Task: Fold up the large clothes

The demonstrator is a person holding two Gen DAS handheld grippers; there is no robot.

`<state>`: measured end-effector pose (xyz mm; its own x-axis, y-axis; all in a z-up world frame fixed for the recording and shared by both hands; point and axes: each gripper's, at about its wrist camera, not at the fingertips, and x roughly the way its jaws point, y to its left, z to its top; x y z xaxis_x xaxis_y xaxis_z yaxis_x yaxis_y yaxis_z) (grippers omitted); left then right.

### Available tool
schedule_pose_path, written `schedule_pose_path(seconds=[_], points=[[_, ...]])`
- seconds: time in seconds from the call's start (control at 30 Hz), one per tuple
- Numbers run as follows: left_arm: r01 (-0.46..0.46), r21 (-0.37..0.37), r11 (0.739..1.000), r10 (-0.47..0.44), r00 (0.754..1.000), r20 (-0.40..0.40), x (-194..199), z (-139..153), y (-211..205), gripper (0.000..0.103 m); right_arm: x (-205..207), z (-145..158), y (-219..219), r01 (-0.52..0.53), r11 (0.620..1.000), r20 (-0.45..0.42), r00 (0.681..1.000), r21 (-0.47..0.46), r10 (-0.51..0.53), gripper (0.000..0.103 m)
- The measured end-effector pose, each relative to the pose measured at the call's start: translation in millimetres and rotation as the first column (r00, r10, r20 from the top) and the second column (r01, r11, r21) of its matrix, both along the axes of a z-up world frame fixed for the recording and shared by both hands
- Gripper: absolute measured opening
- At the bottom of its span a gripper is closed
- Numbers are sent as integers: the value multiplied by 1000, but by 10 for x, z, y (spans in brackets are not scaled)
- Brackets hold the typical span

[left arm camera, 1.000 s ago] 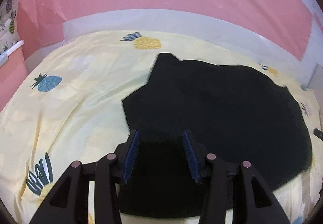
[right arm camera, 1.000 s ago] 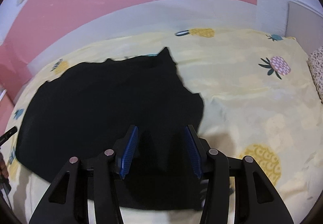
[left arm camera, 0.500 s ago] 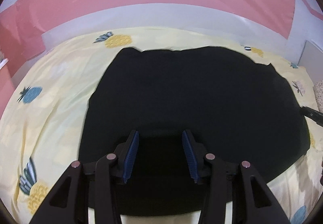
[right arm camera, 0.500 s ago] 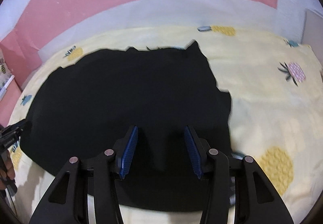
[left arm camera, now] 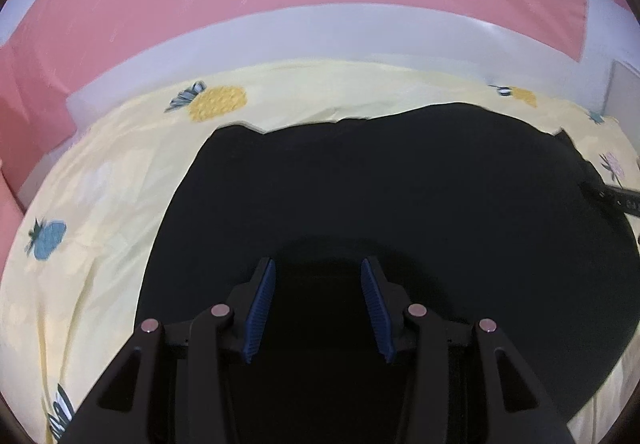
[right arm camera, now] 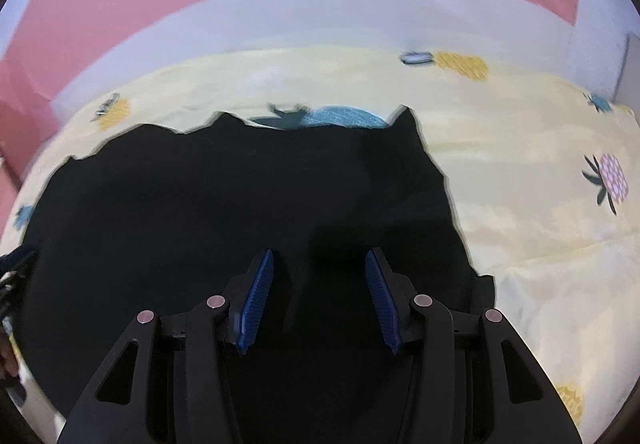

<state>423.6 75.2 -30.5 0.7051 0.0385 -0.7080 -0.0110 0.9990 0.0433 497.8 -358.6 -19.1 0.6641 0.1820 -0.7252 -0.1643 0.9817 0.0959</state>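
Observation:
A large black garment [left arm camera: 380, 196] lies spread flat on a yellow bed sheet with a pineapple print [left arm camera: 100, 184]. It also fills the right wrist view [right arm camera: 240, 196]. My left gripper [left arm camera: 318, 268] is open and empty, hovering over the garment's near left part. My right gripper [right arm camera: 320, 258] is open and empty, over the garment's near right part, close to its right edge. The tip of the right gripper shows at the right edge of the left wrist view [left arm camera: 618, 198]. The left gripper shows at the left edge of the right wrist view [right arm camera: 14, 264].
A pink and white wall [left arm camera: 320, 4] rises behind the bed. Bare sheet lies to the left of the garment in the left wrist view and to its right in the right wrist view [right arm camera: 540, 204]. A pale panel [left arm camera: 624, 92] stands at the far right.
Both grippers have moved inward toward the garment's middle and stayed open. The garment has shifted toward the centre of both views.

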Motion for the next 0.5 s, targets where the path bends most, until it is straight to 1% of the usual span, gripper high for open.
schedule_pose_path(seconds=[0.1, 0.2, 0.27, 0.37, 0.5], points=[[-34, -16, 999, 34, 999, -2, 15, -15, 214, 47, -4, -4, -143, 16, 1000, -1, 1000, 20, -16, 48], [-69, -32, 997, 69, 998, -2, -15, 25, 391, 47, -83, 68, -209, 16, 1000, 9, 1000, 12, -16, 48], [-78, -53, 996, 78, 997, 7, -36, 73, 456, 47, -146, 149, -211, 1, 1000, 29, 1000, 32, -2, 49], [-73, -59, 996, 74, 997, 10, 35, 117, 420, 47, -112, 209, -95, -45, 998, 34, 998, 36, 44, 49], [3, -47, 999, -1, 1000, 30, 256, 216, 129, 47, -24, 263, 236, -134, 990, 42, 990, 43, 132, 49]])
